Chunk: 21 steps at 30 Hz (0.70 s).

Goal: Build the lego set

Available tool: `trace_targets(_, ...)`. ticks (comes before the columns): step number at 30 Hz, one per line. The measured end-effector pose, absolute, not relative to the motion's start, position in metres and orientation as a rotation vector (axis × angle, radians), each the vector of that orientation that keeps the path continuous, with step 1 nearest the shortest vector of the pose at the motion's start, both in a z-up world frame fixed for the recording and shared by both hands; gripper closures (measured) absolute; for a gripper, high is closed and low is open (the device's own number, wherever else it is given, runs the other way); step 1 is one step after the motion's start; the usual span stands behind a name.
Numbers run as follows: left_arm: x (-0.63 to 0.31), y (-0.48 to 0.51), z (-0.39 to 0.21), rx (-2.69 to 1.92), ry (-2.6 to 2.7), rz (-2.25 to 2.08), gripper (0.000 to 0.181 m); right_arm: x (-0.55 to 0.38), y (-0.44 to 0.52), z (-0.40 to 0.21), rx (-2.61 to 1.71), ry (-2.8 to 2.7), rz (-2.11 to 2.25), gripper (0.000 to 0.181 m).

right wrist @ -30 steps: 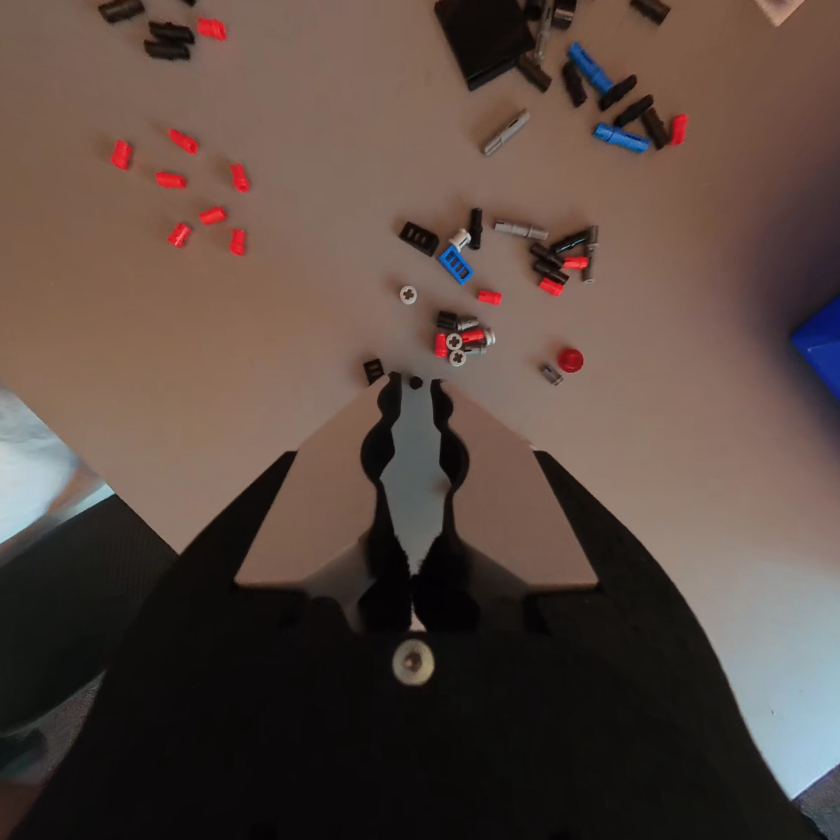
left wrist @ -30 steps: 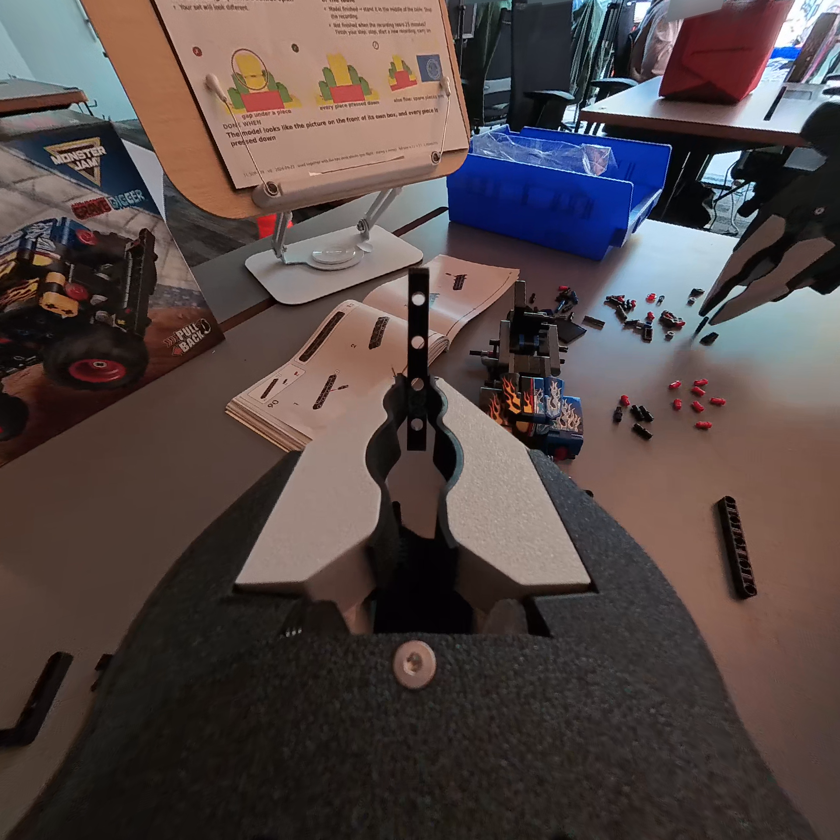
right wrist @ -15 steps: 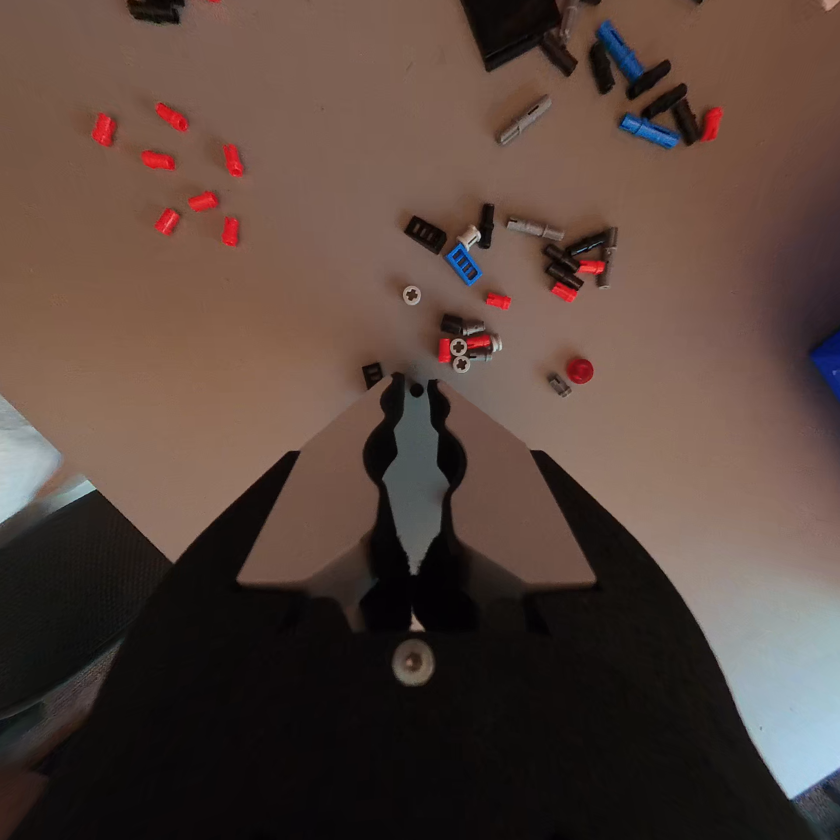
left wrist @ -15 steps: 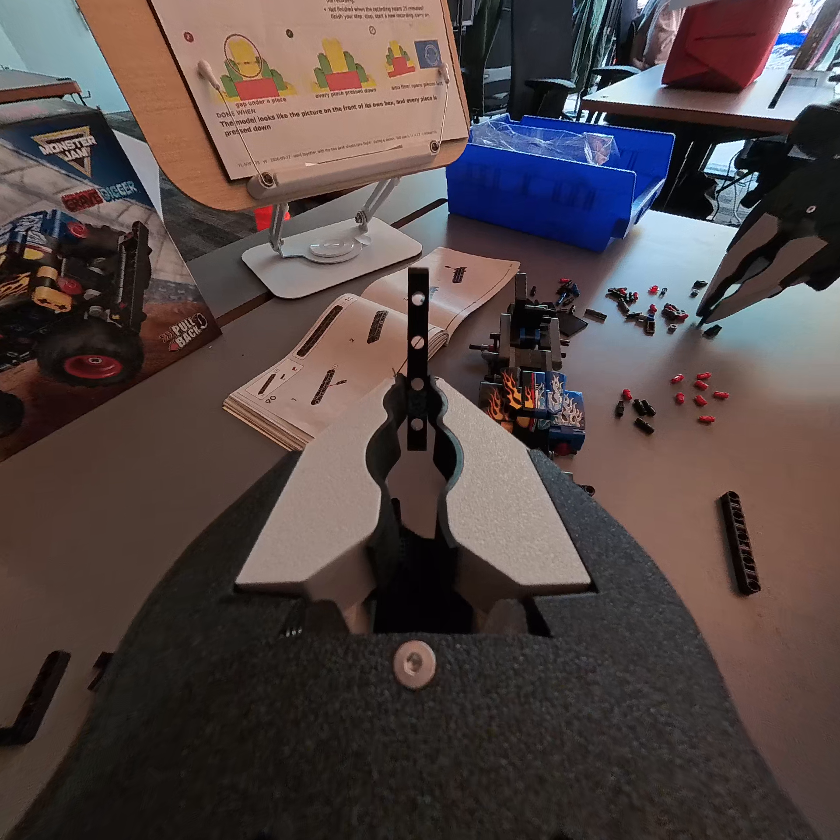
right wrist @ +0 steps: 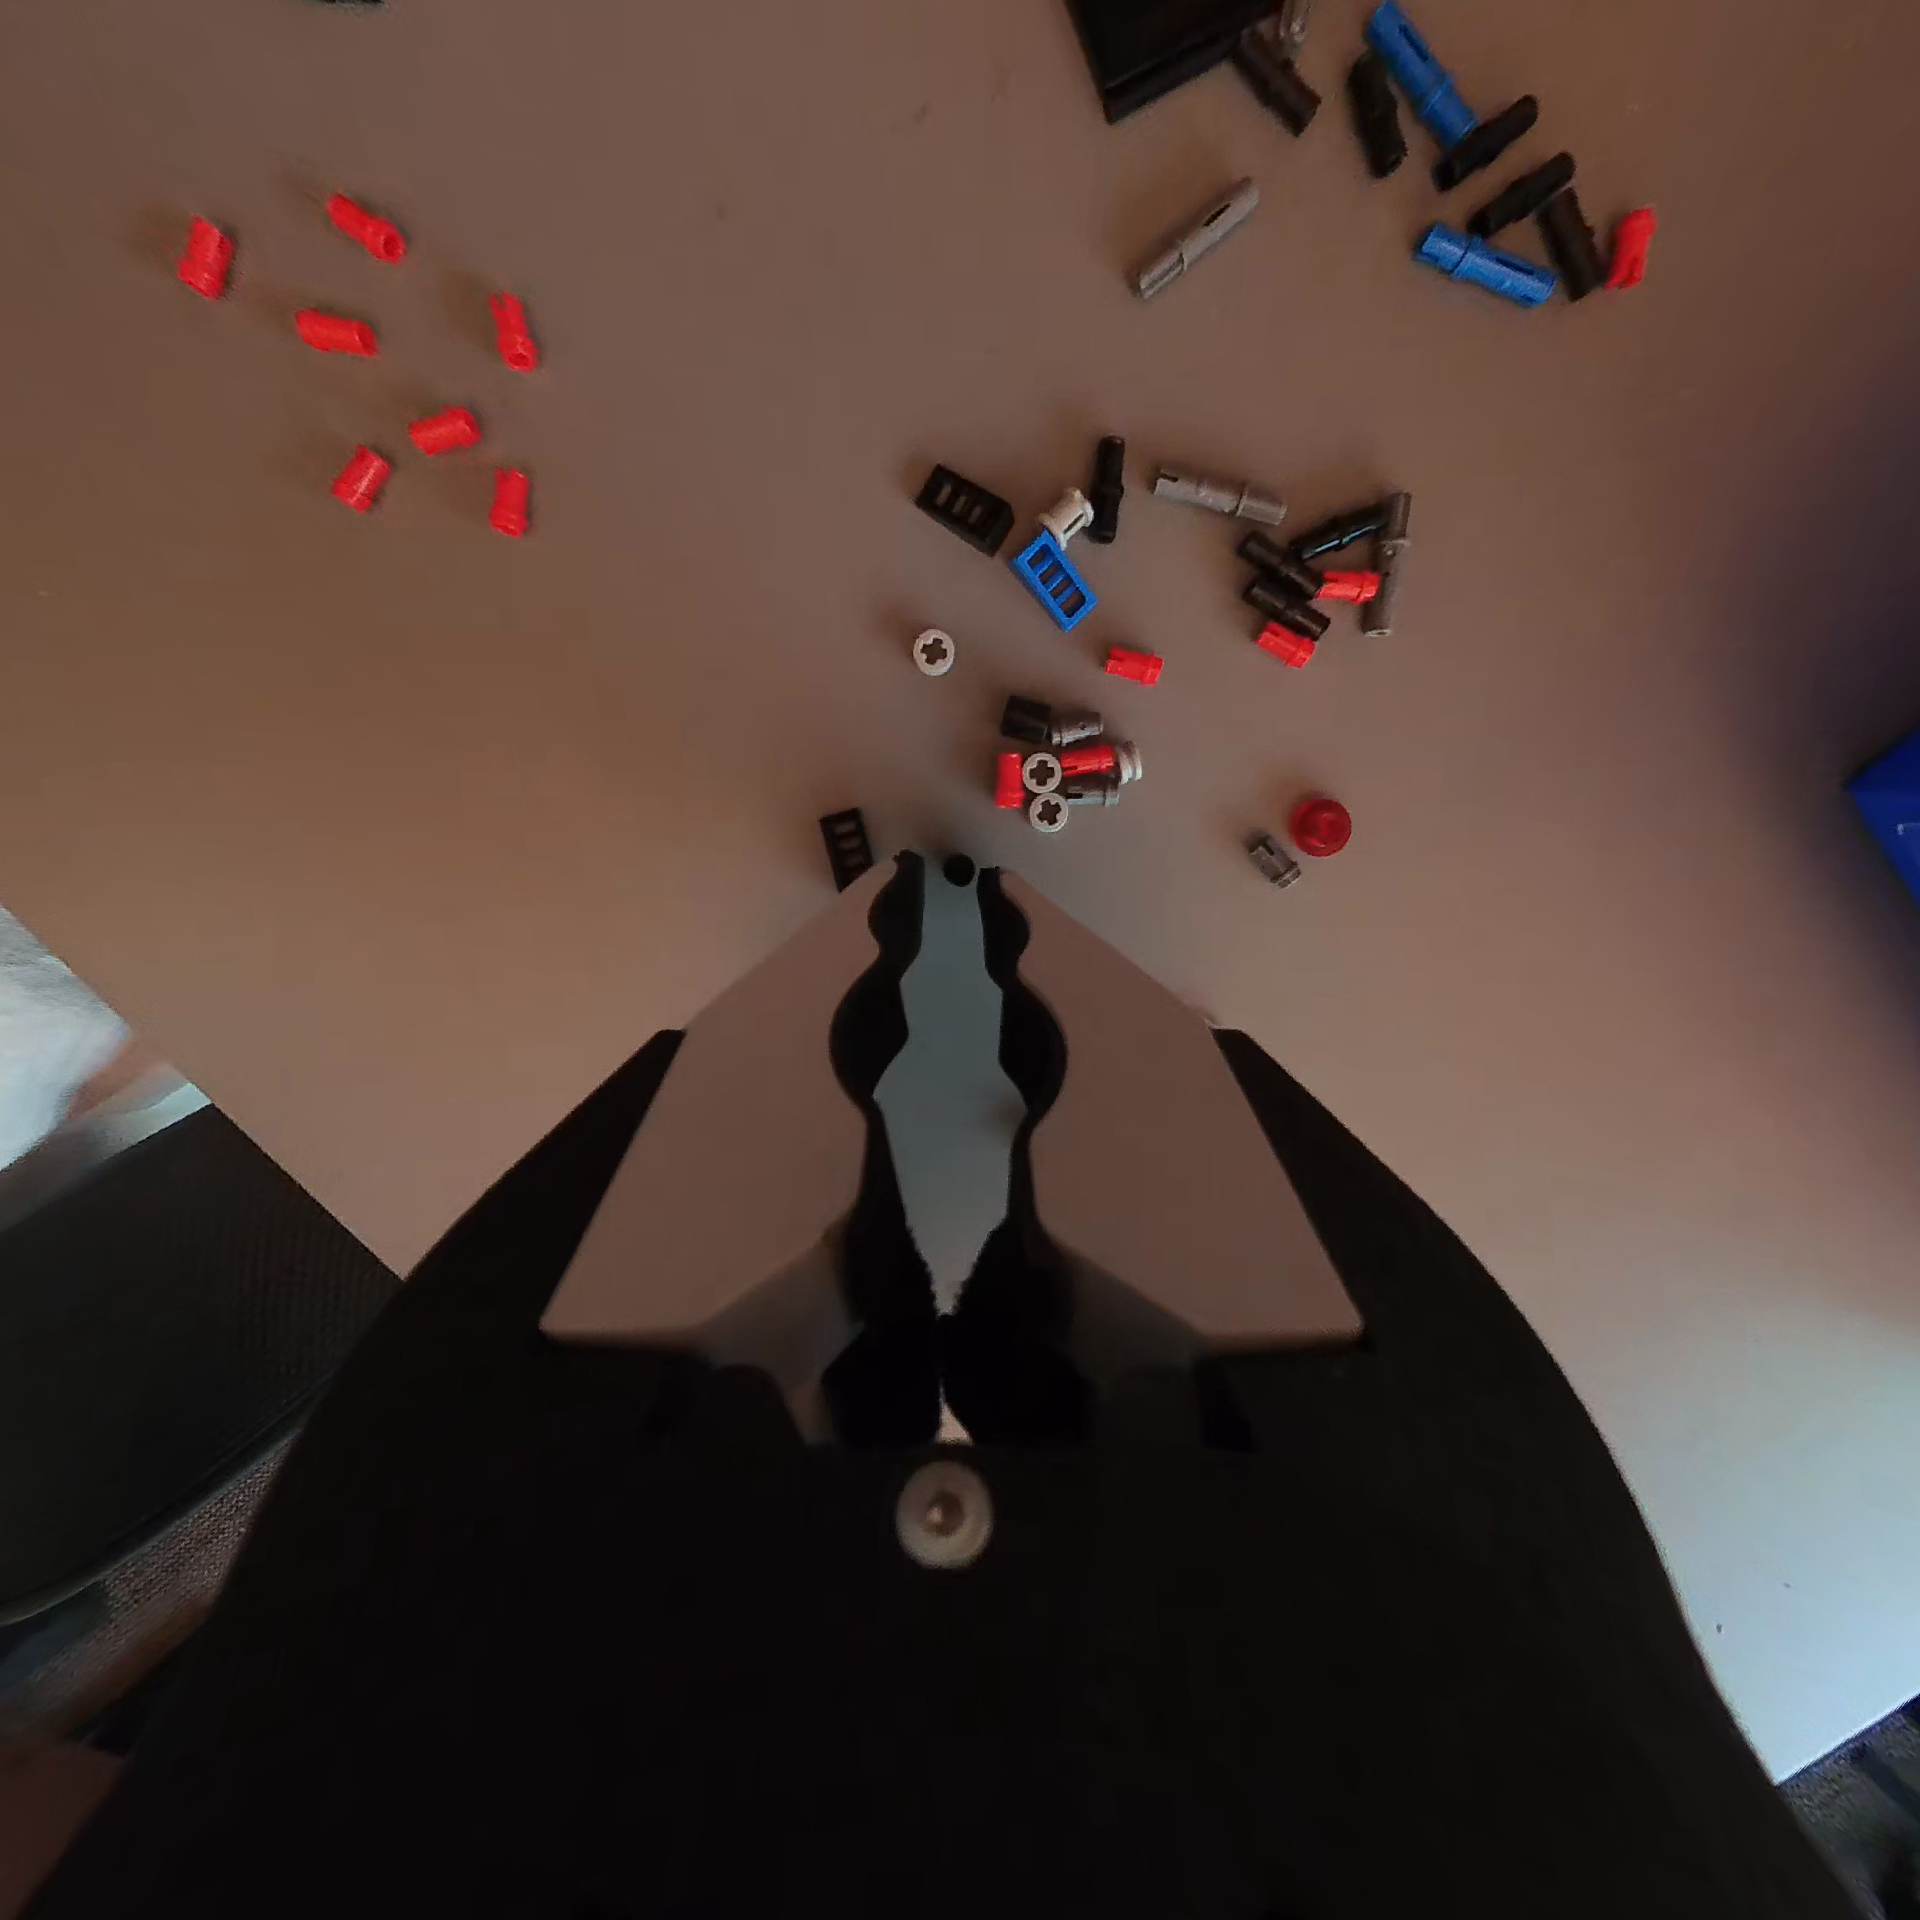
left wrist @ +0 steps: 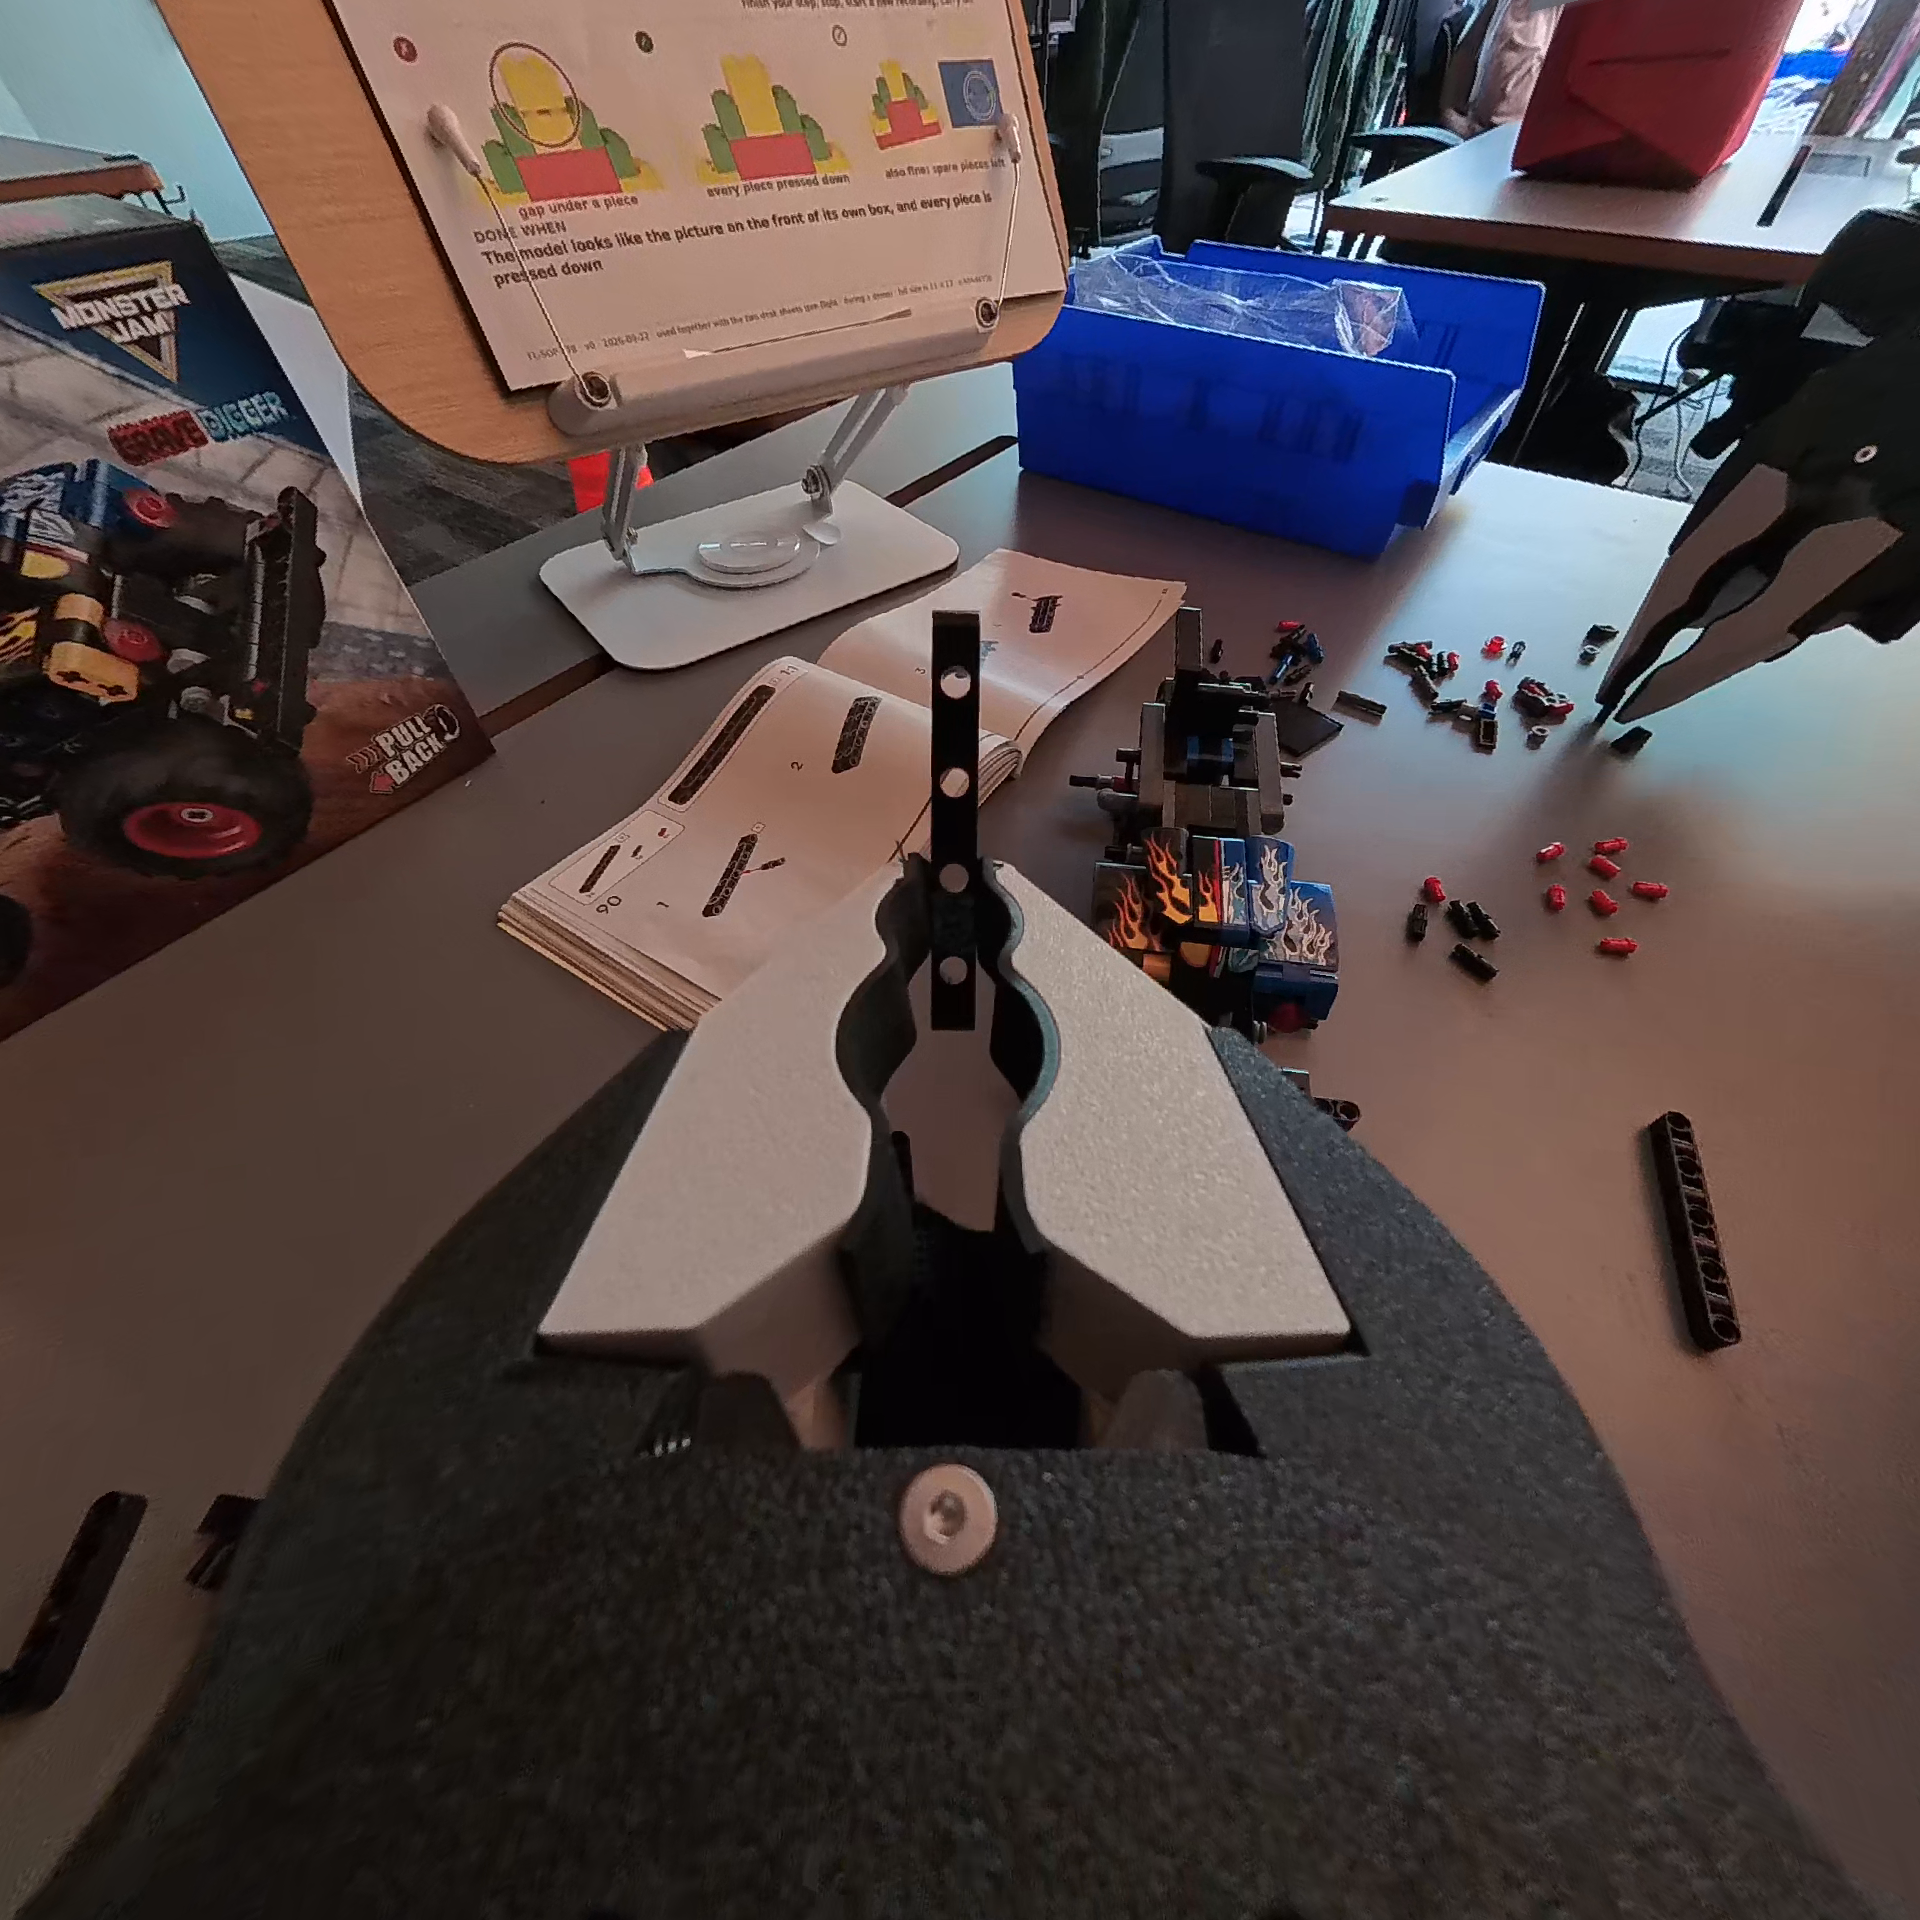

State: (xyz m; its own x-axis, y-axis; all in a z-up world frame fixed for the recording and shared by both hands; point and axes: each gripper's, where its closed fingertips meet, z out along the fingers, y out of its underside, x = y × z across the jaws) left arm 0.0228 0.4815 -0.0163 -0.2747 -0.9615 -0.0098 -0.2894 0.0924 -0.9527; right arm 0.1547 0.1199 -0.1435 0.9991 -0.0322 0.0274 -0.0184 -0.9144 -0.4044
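Note:
My left gripper [left wrist: 954, 904] is shut on a black beam with holes [left wrist: 954, 790] and holds it upright above the table. The part-built truck with flame stickers [left wrist: 1210, 883] lies just right of it. My right gripper [right wrist: 951, 868] is shut on a small black pin [right wrist: 957, 869], seen end-on between the tips. It hovers low over loose pins [right wrist: 1070, 769]. It also shows in the left wrist view [left wrist: 1610, 717], at the far right with its tips near the table. Red pins [right wrist: 416, 364] lie in a loose group to the left.
An open instruction booklet [left wrist: 810, 790] lies behind the left gripper, and beyond it a page stand [left wrist: 748, 561]. The set's box [left wrist: 156, 623] stands at the left, a blue bin [left wrist: 1247, 436] at the back. A long black beam [left wrist: 1694, 1231] lies at the right. Tip to tip, the grippers are about 40 cm apart.
The left wrist view has shifted a little, so the stand and bin sit lower in frame; the beam stays gripped. The right gripper has drifted slightly over the loose pins, still shut.

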Motion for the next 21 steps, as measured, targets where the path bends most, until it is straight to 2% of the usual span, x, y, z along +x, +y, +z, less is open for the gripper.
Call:
trace_targets(1,0.023,0.482,-0.016,-1.248,1.668,-1.207,0.175,0.155,0.12,-0.143,-2.726,0.035,-0.051,0.171)
trace_targets(14,0.023,0.48,-0.017,-1.246,1.674,-1.204,0.175,0.154,0.125,-0.138,-2.701,0.016,-0.062,0.177)
trace_targets(21,0.022,0.456,-0.009,-1.225,1.631,-1.421,0.176,0.116,0.218,-0.052,-2.143,-0.072,-0.124,0.177)
